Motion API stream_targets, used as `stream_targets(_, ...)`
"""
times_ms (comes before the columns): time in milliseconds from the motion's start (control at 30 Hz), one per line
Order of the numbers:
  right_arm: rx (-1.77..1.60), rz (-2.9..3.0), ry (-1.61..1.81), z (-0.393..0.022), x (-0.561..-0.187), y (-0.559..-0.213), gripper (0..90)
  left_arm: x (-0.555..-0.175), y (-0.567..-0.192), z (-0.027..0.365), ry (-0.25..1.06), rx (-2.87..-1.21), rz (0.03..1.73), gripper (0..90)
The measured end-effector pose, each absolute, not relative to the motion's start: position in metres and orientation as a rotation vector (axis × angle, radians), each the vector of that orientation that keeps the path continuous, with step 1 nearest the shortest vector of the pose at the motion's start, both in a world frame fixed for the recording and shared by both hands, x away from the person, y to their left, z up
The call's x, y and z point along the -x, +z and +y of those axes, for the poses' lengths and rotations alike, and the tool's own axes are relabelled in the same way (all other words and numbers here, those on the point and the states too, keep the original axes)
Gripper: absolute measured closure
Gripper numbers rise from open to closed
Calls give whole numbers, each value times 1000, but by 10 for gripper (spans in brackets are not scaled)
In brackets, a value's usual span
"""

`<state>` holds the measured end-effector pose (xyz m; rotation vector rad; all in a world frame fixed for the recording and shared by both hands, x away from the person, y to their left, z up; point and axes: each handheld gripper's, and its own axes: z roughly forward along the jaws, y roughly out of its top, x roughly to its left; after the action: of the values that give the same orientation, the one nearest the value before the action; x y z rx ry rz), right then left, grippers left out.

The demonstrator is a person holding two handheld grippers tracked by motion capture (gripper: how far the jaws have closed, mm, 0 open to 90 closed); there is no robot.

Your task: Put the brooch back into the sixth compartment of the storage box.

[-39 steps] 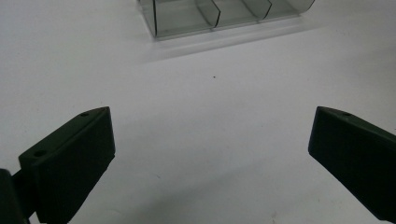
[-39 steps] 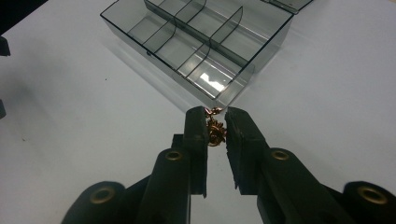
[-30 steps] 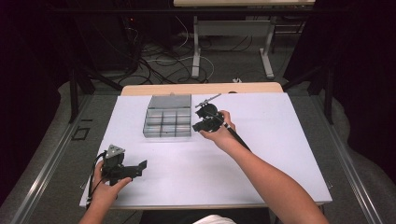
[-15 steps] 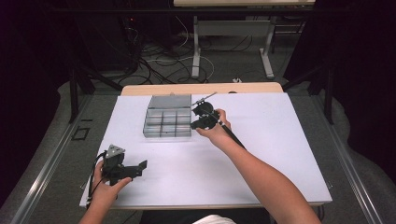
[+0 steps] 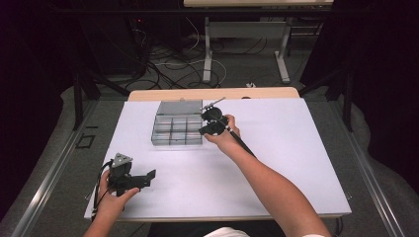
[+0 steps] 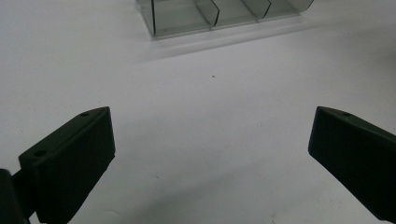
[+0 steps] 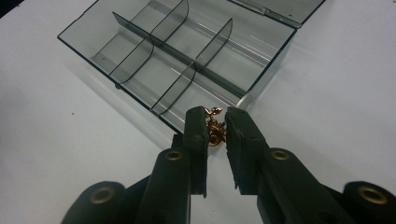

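Right tool [image 7: 215, 122] is clamped on a small gold trinket [image 7: 215, 129] just off the 3 o'clock side of the clear divided box [image 5: 177, 129] on the bench [image 5: 296, 148], while left tool [image 5: 142, 178] rests wide open at 7 o'clock, holding nothing.

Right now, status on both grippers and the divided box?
Right gripper shut on small copper-coloured metal ornament, at near edge of clear smoky plastic compartment box, lid open. Left gripper open, over bare white table. Nothing blocking.
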<state>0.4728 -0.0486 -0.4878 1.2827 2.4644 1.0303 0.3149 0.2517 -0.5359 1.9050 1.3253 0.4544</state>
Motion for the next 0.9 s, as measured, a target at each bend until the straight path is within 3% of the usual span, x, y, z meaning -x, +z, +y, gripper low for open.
stream_targets(900,-1301,2442,1006,-31,-489,-510,791,-314,-534,254,445,-1911,1329,11)
